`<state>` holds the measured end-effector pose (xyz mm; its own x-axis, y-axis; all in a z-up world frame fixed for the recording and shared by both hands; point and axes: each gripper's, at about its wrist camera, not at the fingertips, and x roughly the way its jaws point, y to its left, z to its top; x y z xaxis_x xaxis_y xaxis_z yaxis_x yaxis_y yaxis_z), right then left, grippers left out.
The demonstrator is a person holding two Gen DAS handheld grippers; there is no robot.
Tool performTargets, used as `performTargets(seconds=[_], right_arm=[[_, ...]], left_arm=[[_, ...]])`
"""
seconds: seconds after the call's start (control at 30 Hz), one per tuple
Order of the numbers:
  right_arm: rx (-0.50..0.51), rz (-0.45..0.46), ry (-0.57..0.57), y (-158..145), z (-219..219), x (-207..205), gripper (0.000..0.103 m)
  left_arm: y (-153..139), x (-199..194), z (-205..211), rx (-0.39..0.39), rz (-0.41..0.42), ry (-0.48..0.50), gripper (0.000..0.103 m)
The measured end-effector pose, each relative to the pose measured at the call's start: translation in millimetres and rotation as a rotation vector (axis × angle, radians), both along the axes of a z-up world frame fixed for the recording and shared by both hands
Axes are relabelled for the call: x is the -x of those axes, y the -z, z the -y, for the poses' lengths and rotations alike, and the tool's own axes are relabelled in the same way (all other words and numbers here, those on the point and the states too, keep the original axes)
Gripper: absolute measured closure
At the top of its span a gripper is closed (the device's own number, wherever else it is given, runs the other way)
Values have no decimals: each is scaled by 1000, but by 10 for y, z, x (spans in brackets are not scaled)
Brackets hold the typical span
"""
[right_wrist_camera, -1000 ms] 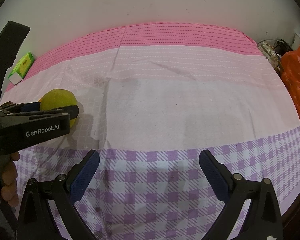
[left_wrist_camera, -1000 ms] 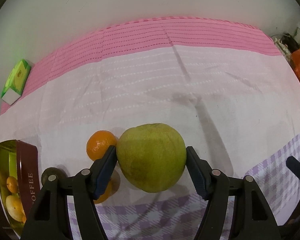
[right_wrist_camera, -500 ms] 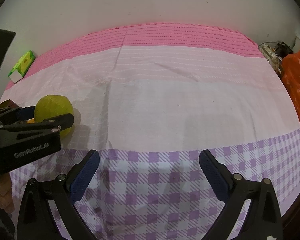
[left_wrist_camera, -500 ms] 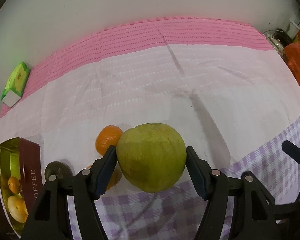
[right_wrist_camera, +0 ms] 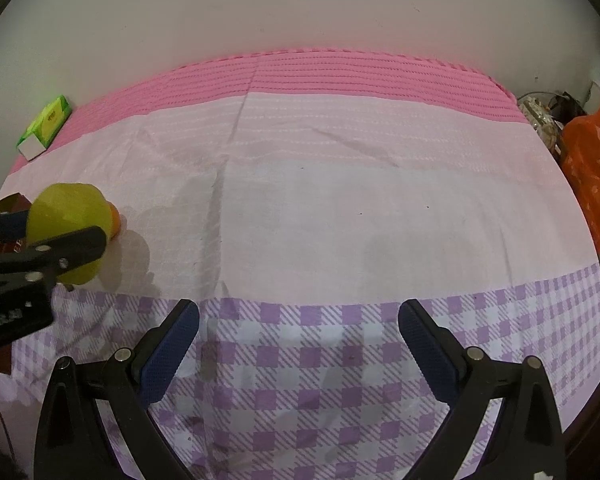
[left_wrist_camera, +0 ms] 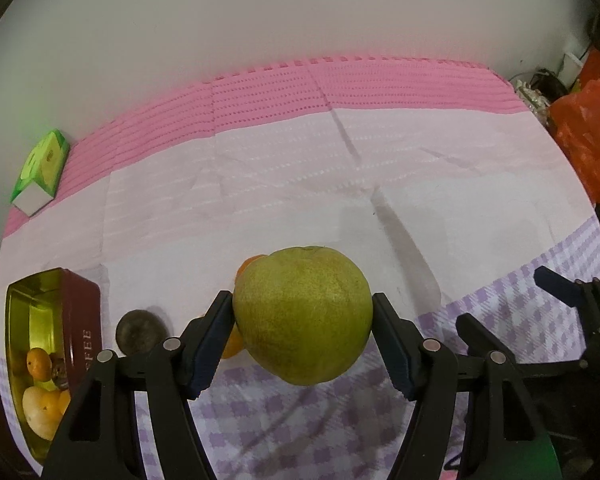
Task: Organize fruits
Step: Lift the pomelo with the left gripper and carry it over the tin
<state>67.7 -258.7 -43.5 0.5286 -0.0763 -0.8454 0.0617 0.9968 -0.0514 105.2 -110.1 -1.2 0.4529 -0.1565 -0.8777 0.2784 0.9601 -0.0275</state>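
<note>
- The left gripper [left_wrist_camera: 302, 334] is clamped on a big green fruit [left_wrist_camera: 303, 314]; both blue pads press its sides, and the fruit hangs clear of the cloth, casting a shadow beneath it.
- Just behind the fruit, towards the gripper's left finger, an orange [left_wrist_camera: 250, 266] peeks out, and a second patch of orange shows lower down behind that finger; I cannot tell whether it is another fruit.
- Further left of that finger a dark round fruit [left_wrist_camera: 137, 333] sits on the cloth, apart from the oranges.
- Beyond it, at the far left, stands an open maroon tin [left_wrist_camera: 82, 316] with a gold inside, holding several orange and yellowish fruits [left_wrist_camera: 40, 396].
- Far ahead and to the left of the gripper, a green carton [left_wrist_camera: 41, 170] lies on the pink stripe of the tablecloth [left_wrist_camera: 340, 184].
- The right gripper [right_wrist_camera: 299, 344] hangs with its jaws spread wide and nothing between them, over the purple checked border of the cloth.
- From that side, the green fruit appears well off to the right gripper's left, pinched in the other tool.
- An orange plastic bag [right_wrist_camera: 592, 176] sits off the table's edge, far to the right.
</note>
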Motion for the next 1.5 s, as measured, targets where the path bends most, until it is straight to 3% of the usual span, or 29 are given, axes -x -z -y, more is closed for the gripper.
performTargets(seconds=[0.37,0.73,1.1,1.37,1.5], right_arm=[[21,12,-8,-30,-42,13,4],[23,16,-12,-20,-118,18,4],[-27,28,33,6,-7,-13,4],[-10,52,24,5,-28,0,4],[-58,44,24,5,-55,17,4]], left_arm=[[-236,98,-250,17,44,-14,35],[-316,23,-872,2,62,-116,34],[-288,-90,-1650,-35,81,-247,34],[-113,-189,-2177,-71,56,-331,35],[-33,-256,-2394,-72,41,-364,34]])
